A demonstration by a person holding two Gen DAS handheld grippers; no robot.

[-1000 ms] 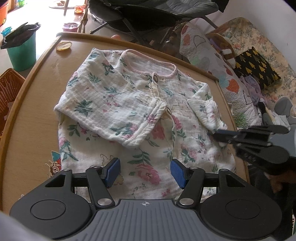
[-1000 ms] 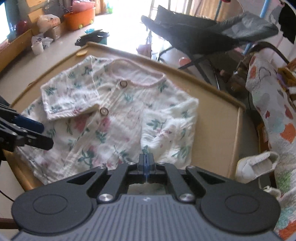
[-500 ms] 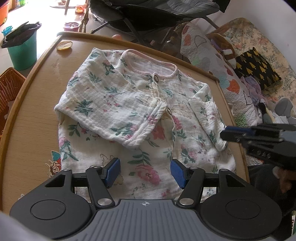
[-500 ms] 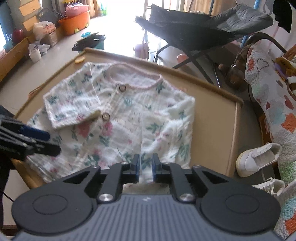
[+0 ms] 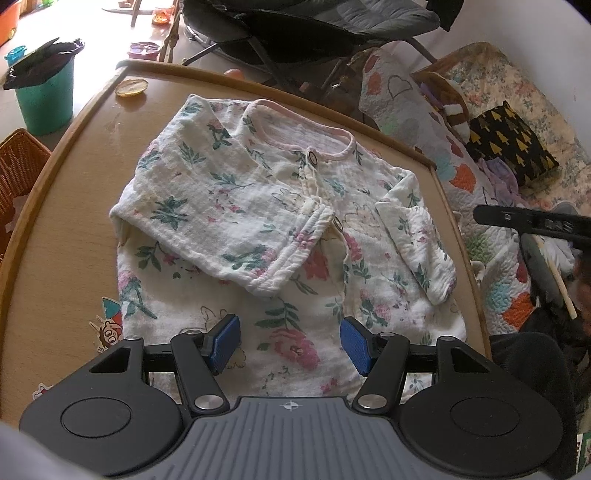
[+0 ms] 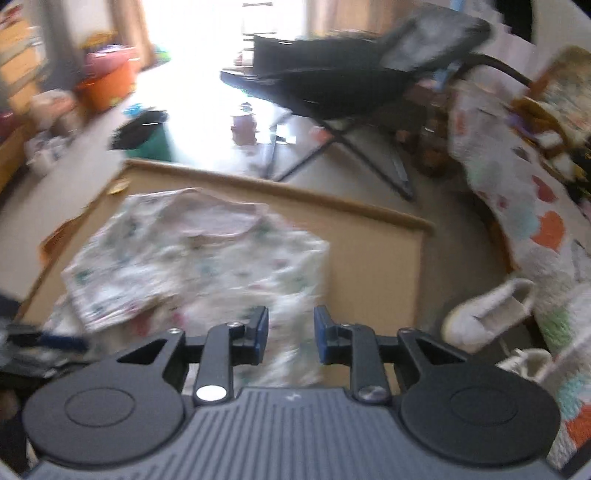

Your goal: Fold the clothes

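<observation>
A white floral baby shirt (image 5: pixel 266 229) with pink neck trim lies flat on the wooden table (image 5: pixel 55 240). Both sleeves are folded in over the front. My left gripper (image 5: pixel 288 345) is open and empty, just above the shirt's lower hem. My right gripper (image 6: pixel 290 332) is open and empty, held back from the table's near right side; its view is blurred by motion. The shirt shows there too (image 6: pixel 207 258). The right gripper's fingers (image 5: pixel 528 221) show at the right edge of the left wrist view, off the table.
A green bin (image 5: pixel 44 96) and an orange basket (image 5: pixel 18 170) stand left of the table. A black folding chair (image 5: pixel 295 33) is behind it. A quilted sofa (image 5: pixel 480 155) with cushions lies to the right. White shoes (image 6: pixel 487 314) sit on the floor.
My right gripper opened, let go of the right sleeve and drew back off the table. The sleeve now lies folded on the shirt. My left gripper has stayed still.
</observation>
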